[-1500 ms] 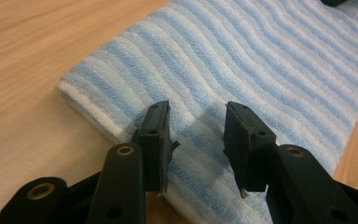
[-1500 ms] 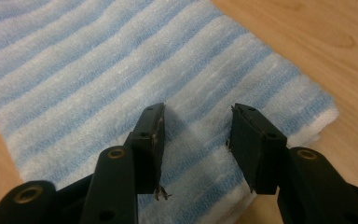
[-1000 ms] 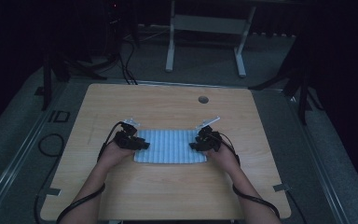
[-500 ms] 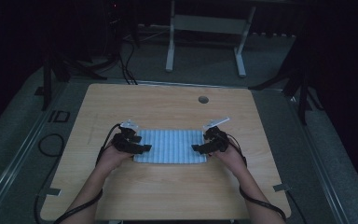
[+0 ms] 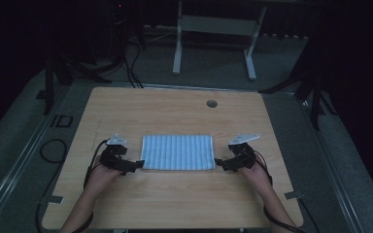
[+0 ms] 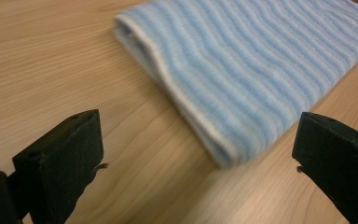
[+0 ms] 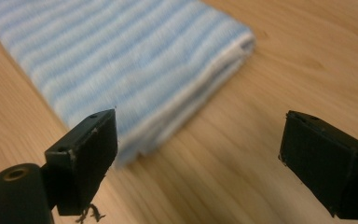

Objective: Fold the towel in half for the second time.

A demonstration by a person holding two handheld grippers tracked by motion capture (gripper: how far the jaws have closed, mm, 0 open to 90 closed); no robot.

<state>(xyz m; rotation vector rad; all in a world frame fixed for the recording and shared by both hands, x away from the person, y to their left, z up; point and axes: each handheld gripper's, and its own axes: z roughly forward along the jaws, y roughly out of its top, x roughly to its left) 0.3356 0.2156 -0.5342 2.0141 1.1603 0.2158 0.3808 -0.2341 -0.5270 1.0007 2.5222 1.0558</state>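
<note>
A folded cloth (image 5: 177, 152) with blue and white stripes lies flat in the middle of the wooden table (image 5: 175, 204). My left gripper (image 5: 137, 164) sits just off its near left corner, and my right gripper (image 5: 219, 163) just off its near right corner. Both are open, and their jaws have just been opening with nothing pressed between them. In the left gripper view the cloth's (image 6: 242, 70) folded corner lies ahead of the wide black jaws of the left gripper (image 6: 198, 140). In the right gripper view the cloth (image 7: 121, 56) lies ahead and to the left of the right gripper (image 7: 200, 135).
A round cable hole (image 5: 211, 103) sits near the table's far edge. Bare wood surrounds the cloth on all sides. Beyond the table a white metal stand (image 5: 213, 29) is on the dark floor, and cables (image 5: 53, 145) run along the left side.
Both grippers have let go of the cloth's near corners, opened wide and drawn outward, the left one leftward and the right one rightward. The cloth stays flat.
</note>
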